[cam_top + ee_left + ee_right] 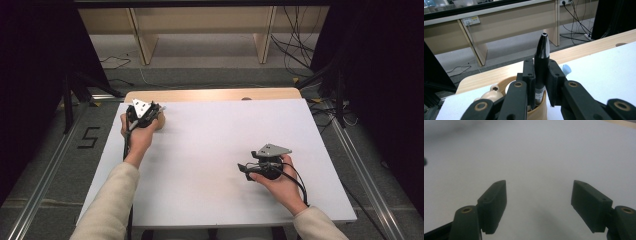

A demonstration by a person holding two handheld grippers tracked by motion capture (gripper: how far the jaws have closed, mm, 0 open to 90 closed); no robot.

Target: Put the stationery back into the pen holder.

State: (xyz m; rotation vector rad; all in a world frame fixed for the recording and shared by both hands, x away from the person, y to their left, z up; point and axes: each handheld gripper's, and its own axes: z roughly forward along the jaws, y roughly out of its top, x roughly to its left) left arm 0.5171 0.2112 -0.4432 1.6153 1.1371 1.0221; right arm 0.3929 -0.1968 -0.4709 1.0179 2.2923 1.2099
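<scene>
A black pen (541, 65) with a glossy, silver-tipped end stands upright between the two black jaws of my left gripper (541, 77), which is shut on it. The pen's lower end reaches into a tan wooden holder (537, 111) just below the jaws. In the high view the left gripper (150, 114) is at the table's far left, over that holder (160, 121). My right gripper (539, 205) stands open with nothing between its jaws, low over the white table top (536, 150). In the high view the right gripper (247, 169) sits at the near right, pointing left.
A small beige rounded figure (491, 93) and a pale blue item (566, 68) sit by the holder. The white sheet (225, 150) covers a wooden table whose far edge (210, 94) shows. Beyond it are a bench (200, 22), floor cables (295, 50) and black stands.
</scene>
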